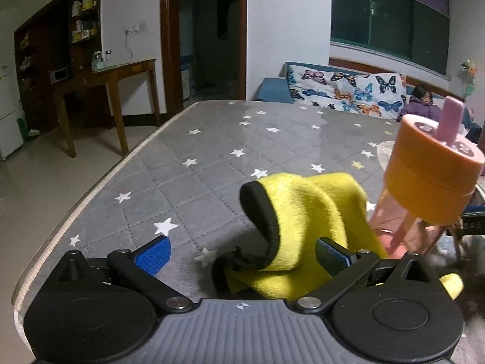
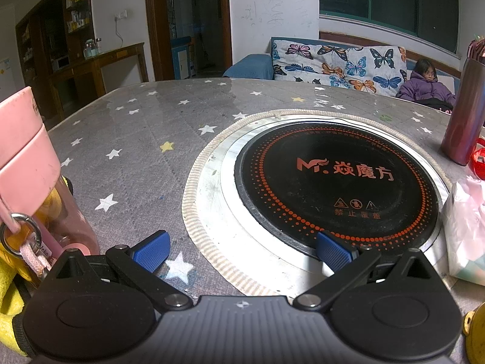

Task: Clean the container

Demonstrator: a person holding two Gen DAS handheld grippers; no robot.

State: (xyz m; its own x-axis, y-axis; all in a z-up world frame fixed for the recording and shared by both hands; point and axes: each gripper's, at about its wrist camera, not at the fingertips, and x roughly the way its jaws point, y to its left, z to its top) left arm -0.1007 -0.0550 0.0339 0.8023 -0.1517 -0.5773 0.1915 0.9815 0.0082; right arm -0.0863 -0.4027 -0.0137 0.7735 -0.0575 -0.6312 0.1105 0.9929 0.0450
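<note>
Both jaws gape wide, empty: left gripper (image 1: 242, 251) over fuzzy yellow cloth (image 1: 306, 212) beside the pink bottle (image 1: 424, 188); right gripper (image 2: 242, 250) facing the "M" hob (image 2: 336, 182).

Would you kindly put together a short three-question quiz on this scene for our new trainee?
1. True or false: the yellow cloth lies between the left claw's open fingers.
2. Which side of the right claw is the pink bottle on: A) left, B) right?
3. Fill in: the black round cooktop is set into the ___ table.

Key: 1 true; 2 A; 3 grey star-patterned.
</note>
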